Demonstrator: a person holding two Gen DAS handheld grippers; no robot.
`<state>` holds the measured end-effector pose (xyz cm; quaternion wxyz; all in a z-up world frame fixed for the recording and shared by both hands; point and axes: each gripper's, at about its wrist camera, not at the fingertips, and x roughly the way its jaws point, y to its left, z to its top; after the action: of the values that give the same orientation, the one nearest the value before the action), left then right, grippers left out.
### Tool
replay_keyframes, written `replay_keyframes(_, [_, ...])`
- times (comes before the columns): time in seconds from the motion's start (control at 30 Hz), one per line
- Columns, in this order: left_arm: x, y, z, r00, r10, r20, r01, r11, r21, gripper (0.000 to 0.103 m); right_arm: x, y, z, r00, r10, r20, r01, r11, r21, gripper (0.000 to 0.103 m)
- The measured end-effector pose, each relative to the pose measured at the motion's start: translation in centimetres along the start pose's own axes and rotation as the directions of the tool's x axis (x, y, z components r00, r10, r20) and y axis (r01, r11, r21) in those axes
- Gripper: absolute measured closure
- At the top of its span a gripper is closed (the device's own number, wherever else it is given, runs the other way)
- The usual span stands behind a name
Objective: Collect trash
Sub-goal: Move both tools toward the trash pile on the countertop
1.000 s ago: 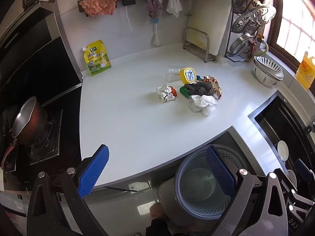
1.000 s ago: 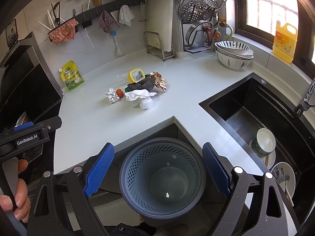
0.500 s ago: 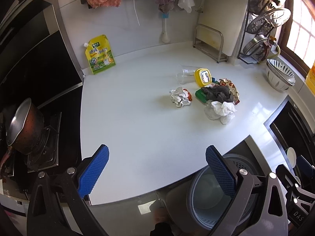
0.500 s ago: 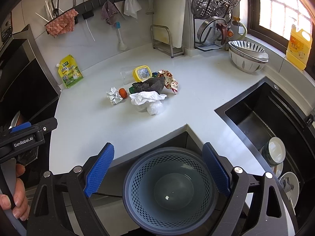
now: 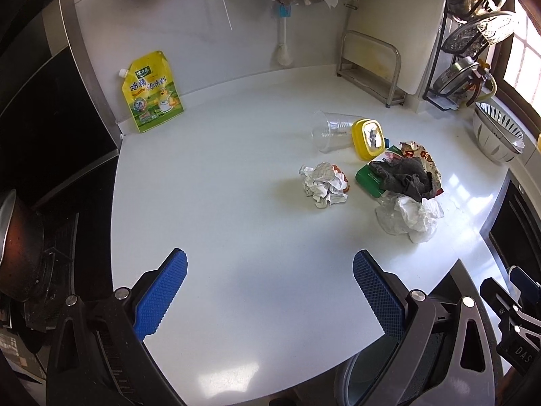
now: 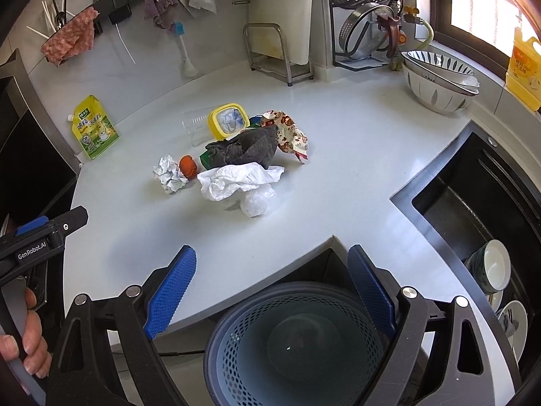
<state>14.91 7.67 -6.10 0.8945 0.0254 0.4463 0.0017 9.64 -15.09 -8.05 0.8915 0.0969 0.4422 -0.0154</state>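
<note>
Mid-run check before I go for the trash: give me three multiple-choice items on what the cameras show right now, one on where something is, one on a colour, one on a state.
1. Where is the blue mesh bin?
A. On the white countertop
B. Below the countertop's front edge, under the right gripper
C. Inside the sink

2. What colour is the rim of the square lid in the trash pile?
A. Yellow
B. Red
C. Black

3. What state are the two grippers in?
A. Both shut on trash
B. Left holds the crumpled paper, right open
C. Both open and holding nothing

Answers: 1 B, the right wrist view shows the bin below the white countertop, between the right gripper fingers. 2 A, the rim is bright yellow in both views. 3 C, the left gripper and the right one show wide gaps, and the crumpled paper lies untouched.
</note>
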Motion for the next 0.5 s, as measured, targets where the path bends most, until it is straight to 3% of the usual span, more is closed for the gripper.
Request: replay_keyframes(0.5, [7.3,0.4,2.3,0.999,-0.042,-0.024,0.042,0.999,0.014,0.006,7.4,3.3,4.0,0.999,-0.02,0.033,0.019,1.0,0.01,0.016])
